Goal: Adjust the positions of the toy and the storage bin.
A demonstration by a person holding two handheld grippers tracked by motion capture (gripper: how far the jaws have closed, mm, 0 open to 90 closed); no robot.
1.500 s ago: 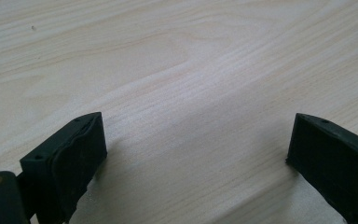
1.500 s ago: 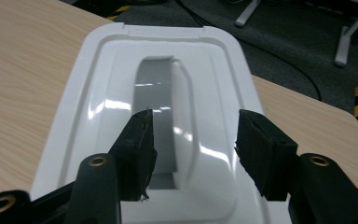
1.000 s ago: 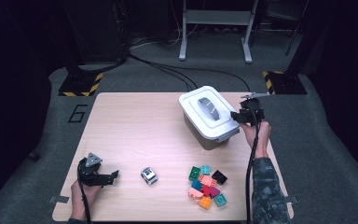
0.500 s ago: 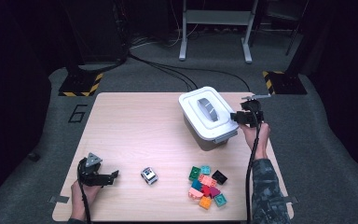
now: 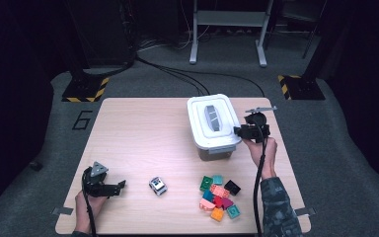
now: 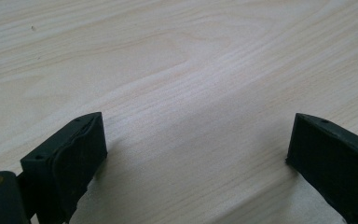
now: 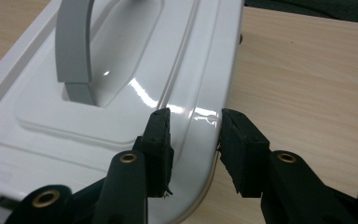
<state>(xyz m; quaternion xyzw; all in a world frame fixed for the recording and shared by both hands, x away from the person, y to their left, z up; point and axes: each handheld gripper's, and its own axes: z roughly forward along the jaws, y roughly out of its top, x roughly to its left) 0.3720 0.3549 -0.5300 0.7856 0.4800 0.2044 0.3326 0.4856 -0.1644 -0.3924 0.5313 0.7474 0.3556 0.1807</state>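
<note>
1. There, on the far right part of the pale wooden counter (image 5: 143, 133), stood a white plastic storage box (image 5: 212, 129) with a glossy white lid (image 7: 135, 84) and a grey carrying handle (image 7: 74, 51) lying flat in the lid's recess.
2. The right hand-held gripper (image 5: 241, 130) was at the box's right edge; its jaws had just been closing and clamped narrowly over the lid's rounded rim, one pad on top of the lid, the other against its outer side.
3. The person's right hand (image 5: 262, 148) held that gripper from the near side, the cable trailing back along the sleeve.
4. The left hand-held gripper (image 5: 113, 187) rested low at the near left corner of the counter, its jaws wide apart with only bare wood between them.
5. A small grey-and-white toy block (image 5: 157, 185) lay just right of it.
6. A cluster of coloured building bricks (image 5: 218, 197), green, teal, black, red, pink and orange, lay near the front edge, just in front of the box.
</note>
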